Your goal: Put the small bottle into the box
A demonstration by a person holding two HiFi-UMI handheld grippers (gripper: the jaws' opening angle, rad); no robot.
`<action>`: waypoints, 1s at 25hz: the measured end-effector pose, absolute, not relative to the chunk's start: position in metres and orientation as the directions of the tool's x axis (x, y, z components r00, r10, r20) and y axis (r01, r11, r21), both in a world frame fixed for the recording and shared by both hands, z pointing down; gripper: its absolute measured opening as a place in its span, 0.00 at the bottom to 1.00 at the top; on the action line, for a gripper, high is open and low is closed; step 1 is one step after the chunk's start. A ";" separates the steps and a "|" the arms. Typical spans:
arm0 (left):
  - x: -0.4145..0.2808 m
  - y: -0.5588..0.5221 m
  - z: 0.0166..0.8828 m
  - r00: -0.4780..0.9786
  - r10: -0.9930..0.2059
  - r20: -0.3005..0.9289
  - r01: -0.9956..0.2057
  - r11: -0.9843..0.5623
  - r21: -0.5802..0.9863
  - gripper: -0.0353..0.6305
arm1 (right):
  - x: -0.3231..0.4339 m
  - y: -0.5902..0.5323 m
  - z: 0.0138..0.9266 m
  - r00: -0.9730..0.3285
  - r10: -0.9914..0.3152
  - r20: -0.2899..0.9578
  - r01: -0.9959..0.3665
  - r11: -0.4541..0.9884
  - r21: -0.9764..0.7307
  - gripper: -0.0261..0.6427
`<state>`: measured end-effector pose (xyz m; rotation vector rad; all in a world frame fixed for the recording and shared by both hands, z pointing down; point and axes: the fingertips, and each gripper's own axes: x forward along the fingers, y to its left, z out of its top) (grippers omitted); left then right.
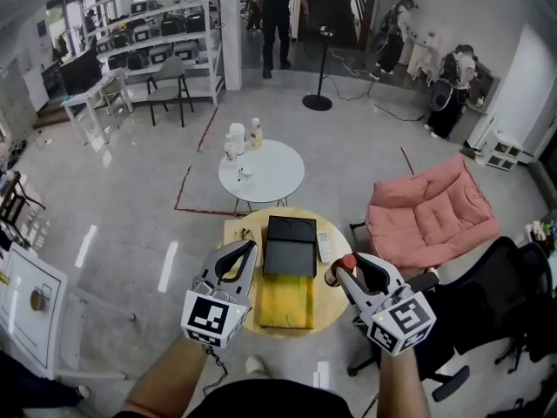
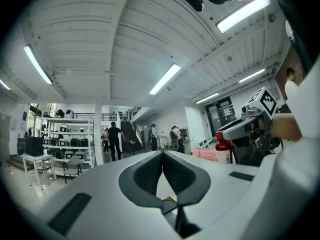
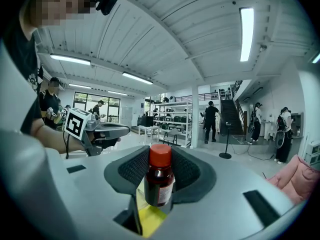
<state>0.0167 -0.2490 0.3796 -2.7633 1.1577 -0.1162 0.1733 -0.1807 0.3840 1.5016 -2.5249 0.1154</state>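
Small bottle (image 3: 159,181) with red cap was clamped upright in right claw (image 1: 342,268), held off right of black box (image 1: 290,245) on round table (image 1: 233,233), left claw (image 2: 162,156) clenched empty.

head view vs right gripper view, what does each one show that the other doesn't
Only the head view: the black box and the round white table beyond it.
Only the right gripper view: the small bottle with its dark body and label, clamped between the jaws of the right gripper, plus the ceiling lights.
Both: the bottle's red cap, the left gripper, the shelves and the pink chair.
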 end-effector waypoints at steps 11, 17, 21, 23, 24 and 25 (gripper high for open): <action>-0.013 -0.281 0.386 0.744 -0.668 0.021 -0.659 -0.738 -0.143 0.08 | 0.137 -0.212 0.391 -0.416 -0.876 0.246 -0.894 0.444 0.069 0.26; -0.019 -0.287 0.386 0.758 -0.652 0.012 -0.645 -0.753 -0.132 0.08 | 0.124 -0.220 0.392 -0.400 -0.880 0.256 -0.899 0.431 0.079 0.26; -0.018 -0.289 0.389 0.766 -0.643 0.010 -0.638 -0.762 -0.114 0.08 | 0.119 -0.222 0.393 -0.392 -0.881 0.264 -0.901 0.426 0.083 0.26; -0.017 -0.289 0.391 0.767 -0.641 0.013 -0.636 -0.763 -0.118 0.08 | 0.118 -0.224 0.394 -0.391 -0.882 0.265 -0.902 0.424 0.081 0.26; -0.017 -0.290 0.392 0.767 -0.642 0.014 -0.636 -0.762 -0.121 0.08 | 0.118 -0.226 0.396 -0.394 -0.880 0.266 -0.900 0.428 0.082 0.26; -0.017 -0.292 0.392 0.766 -0.643 0.014 -0.637 -0.761 -0.120 0.08 | 0.118 -0.229 0.397 -0.398 -0.877 0.269 -0.898 0.433 0.083 0.26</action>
